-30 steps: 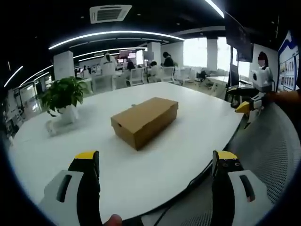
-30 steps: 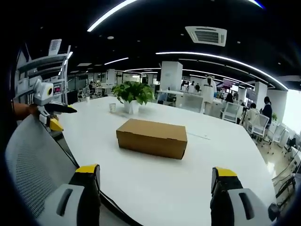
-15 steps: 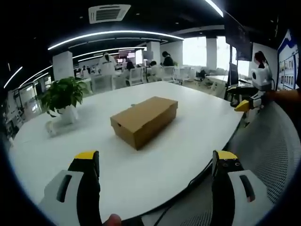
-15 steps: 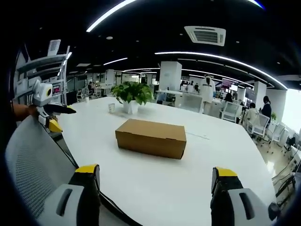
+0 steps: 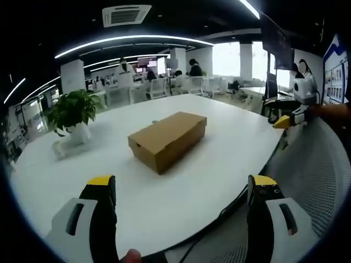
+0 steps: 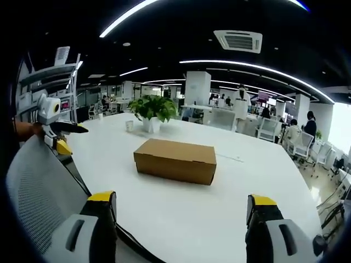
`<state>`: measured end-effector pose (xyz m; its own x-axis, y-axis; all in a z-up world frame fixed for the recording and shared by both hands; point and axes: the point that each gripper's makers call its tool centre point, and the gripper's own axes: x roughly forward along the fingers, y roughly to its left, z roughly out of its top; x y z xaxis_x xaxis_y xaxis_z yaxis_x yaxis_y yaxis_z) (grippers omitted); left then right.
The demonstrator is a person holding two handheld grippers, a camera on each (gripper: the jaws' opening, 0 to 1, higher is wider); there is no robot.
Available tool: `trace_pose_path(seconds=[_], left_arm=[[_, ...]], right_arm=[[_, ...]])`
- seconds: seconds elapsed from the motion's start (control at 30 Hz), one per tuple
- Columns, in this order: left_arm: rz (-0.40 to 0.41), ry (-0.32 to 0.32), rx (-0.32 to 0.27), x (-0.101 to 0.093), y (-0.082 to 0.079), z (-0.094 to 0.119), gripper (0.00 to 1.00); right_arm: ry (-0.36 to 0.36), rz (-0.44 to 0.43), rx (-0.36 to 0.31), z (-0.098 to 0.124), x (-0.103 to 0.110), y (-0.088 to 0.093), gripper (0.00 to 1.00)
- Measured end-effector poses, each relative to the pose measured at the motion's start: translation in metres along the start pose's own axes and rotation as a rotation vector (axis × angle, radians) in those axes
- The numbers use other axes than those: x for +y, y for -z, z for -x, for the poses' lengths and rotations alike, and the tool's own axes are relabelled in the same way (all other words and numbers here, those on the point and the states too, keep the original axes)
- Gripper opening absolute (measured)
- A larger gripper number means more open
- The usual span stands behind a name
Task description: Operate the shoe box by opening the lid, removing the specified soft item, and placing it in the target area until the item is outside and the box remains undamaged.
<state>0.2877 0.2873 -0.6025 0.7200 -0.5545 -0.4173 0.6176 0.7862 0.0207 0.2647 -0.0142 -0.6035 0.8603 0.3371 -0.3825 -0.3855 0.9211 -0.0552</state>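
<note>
Both grippers hang spread wide over the near edge of the table, holding nothing: the left gripper and the right gripper. Well beyond their jaws, the box sits closed near the table's middle, lid down. A plant stands farther off to the left. Mesh chair backs lie between the grippers and the table edge.

Both grippers raised, jaws spread, holding nothing.
Left gripper and right gripper hover level with yellow-tipped jaws wide apart; a fingertip shows beneath the left gripper's near jaw.
</note>
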Motion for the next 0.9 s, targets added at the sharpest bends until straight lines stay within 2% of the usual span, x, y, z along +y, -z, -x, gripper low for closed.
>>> trace_pose_path(seconds=[0.9], left_arm=[[0.016, 0.004, -0.001, -0.0005, -0.0036, 0.0002, 0.99]], right_arm=[[0.019, 0.019, -0.002, 0.0016, -0.0045, -0.0050, 0.99]])
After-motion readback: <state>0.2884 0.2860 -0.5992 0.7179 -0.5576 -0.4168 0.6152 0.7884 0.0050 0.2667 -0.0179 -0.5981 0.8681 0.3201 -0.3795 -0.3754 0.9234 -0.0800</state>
